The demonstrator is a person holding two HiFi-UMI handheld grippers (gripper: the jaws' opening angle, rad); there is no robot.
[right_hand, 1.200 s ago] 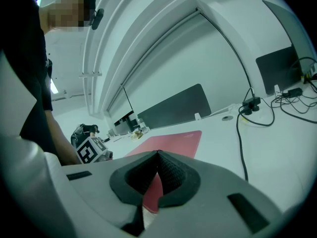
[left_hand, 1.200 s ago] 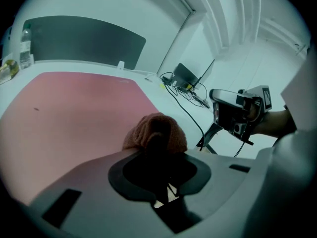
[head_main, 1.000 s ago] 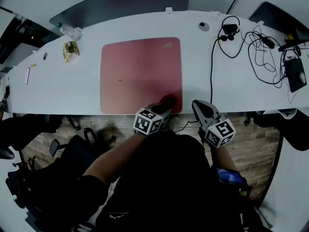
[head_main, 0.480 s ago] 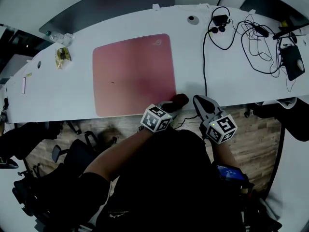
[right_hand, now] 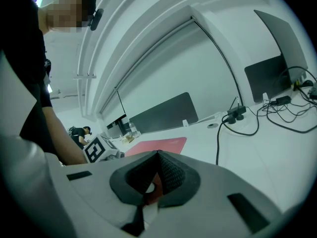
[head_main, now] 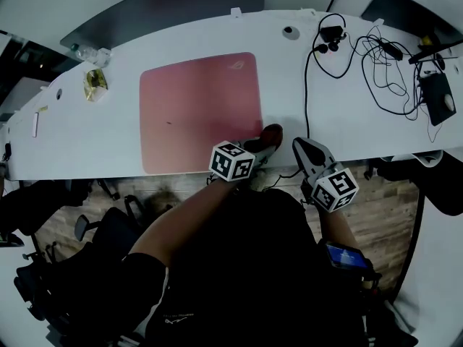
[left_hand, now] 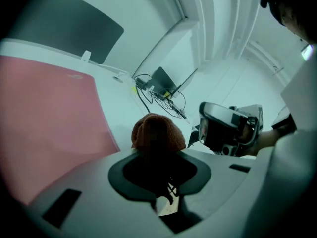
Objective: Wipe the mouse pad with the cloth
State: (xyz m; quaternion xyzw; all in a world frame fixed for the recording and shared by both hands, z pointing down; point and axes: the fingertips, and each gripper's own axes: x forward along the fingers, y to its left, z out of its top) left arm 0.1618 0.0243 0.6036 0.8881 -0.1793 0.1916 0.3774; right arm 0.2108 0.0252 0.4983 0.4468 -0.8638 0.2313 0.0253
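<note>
The pink mouse pad point(head_main: 199, 110) lies flat on the white desk point(head_main: 108, 147), with a small dark speck near its left part. My left gripper point(head_main: 265, 143) is shut on a bunched reddish-brown cloth point(head_main: 273, 131), which sits on bare desk just right of the pad's near right corner. In the left gripper view the cloth point(left_hand: 157, 132) bulges out of the jaws, with the pad point(left_hand: 44, 108) to its left. My right gripper point(head_main: 302, 149) hovers at the desk's near edge, right of the cloth, with its jaws shut and nothing held point(right_hand: 157, 170).
Tangled black cables point(head_main: 376, 56) and a black device point(head_main: 441, 107) cover the desk's right end; one cable point(head_main: 307, 100) runs toward the near edge beside the cloth. A plastic bottle point(head_main: 90, 53) and a gold wrapper point(head_main: 94, 83) sit far left. A dark partition point(head_main: 173, 9) backs the desk.
The left gripper has carried the cloth rightward off the pad's near right corner onto bare desk. The right gripper has stayed at the desk edge.
</note>
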